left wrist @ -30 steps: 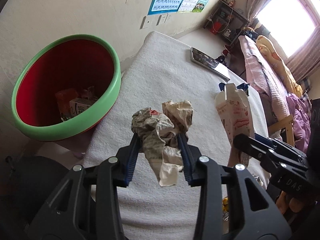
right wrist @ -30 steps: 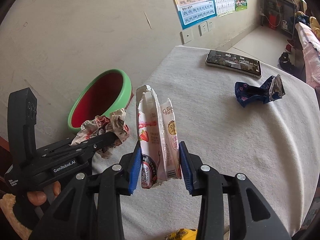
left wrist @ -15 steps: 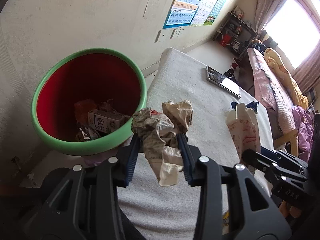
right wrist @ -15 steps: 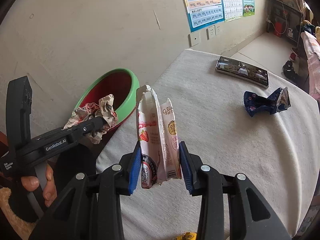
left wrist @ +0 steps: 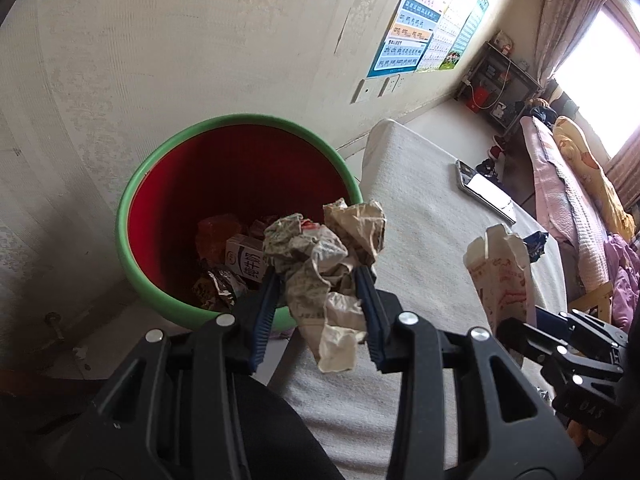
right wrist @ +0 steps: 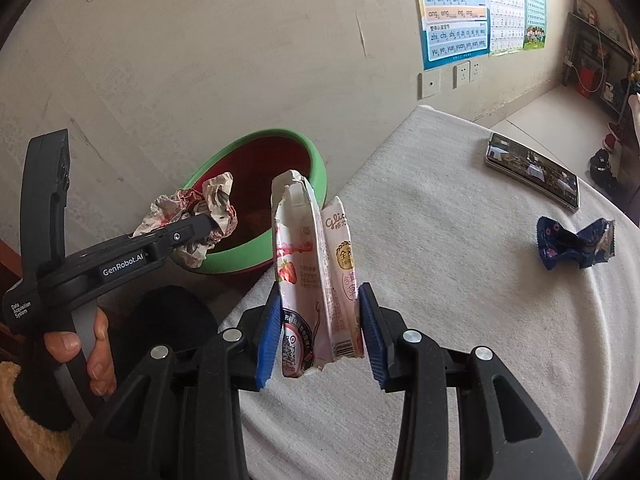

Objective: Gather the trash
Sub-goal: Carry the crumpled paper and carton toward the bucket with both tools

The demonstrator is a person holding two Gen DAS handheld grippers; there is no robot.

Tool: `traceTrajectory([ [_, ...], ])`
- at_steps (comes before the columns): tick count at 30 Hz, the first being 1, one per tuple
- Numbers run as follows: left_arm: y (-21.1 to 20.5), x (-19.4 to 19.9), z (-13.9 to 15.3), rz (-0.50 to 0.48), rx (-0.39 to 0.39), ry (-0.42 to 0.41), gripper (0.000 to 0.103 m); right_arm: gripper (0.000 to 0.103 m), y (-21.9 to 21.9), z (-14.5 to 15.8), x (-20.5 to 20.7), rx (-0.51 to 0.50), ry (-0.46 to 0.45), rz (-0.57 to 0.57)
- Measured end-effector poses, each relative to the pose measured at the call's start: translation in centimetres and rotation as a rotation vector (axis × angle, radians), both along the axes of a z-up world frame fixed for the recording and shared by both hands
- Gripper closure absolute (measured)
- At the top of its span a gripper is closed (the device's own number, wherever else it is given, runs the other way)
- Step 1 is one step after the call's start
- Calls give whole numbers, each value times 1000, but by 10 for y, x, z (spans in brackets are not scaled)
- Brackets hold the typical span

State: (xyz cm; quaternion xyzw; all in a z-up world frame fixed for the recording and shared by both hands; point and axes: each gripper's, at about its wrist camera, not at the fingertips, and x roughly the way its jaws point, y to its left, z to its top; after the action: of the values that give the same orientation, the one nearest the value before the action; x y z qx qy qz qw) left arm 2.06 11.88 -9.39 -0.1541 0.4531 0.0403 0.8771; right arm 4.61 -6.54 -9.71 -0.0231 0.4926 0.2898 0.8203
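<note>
My left gripper (left wrist: pixel 320 300) is shut on a crumpled paper wad (left wrist: pixel 324 256), held over the near rim of a red bin with a green rim (left wrist: pixel 236 122). The bin holds a milk carton (left wrist: pixel 244 262) and wrappers. From the right wrist view, the same wad (right wrist: pixel 192 216) hangs at the bin's rim (right wrist: pixel 320 168). My right gripper (right wrist: pixel 318 320) is shut on a torn pink strawberry carton (right wrist: pixel 312 272), upright above the table's left edge. That carton (left wrist: pixel 500 272) also shows at the right of the left wrist view. A crumpled blue wrapper (right wrist: pixel 576 242) lies on the table.
The table (right wrist: pixel 460 300) has a white cloth. A phone (right wrist: pixel 532 170) lies near its far edge. A wall with posters (right wrist: pixel 456 12) and sockets stands behind the bin. A person's hand (right wrist: pixel 80 348) holds the left gripper's handle. A bed (left wrist: pixel 568 184) lies at the far right.
Both grippers have moved left toward the bin with their loads. The paper wad now hangs over the bin's near rim, and more of the bin's inside shows.
</note>
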Motion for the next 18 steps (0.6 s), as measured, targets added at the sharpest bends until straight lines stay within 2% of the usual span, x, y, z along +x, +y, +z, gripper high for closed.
traceTrajectory([
  [16, 44, 10, -7, 67, 36, 18, 66, 66, 86, 18, 43, 25, -57, 97],
  [18, 48, 12, -8, 74, 43, 21, 66, 64, 97, 18, 50, 28, -60, 100],
])
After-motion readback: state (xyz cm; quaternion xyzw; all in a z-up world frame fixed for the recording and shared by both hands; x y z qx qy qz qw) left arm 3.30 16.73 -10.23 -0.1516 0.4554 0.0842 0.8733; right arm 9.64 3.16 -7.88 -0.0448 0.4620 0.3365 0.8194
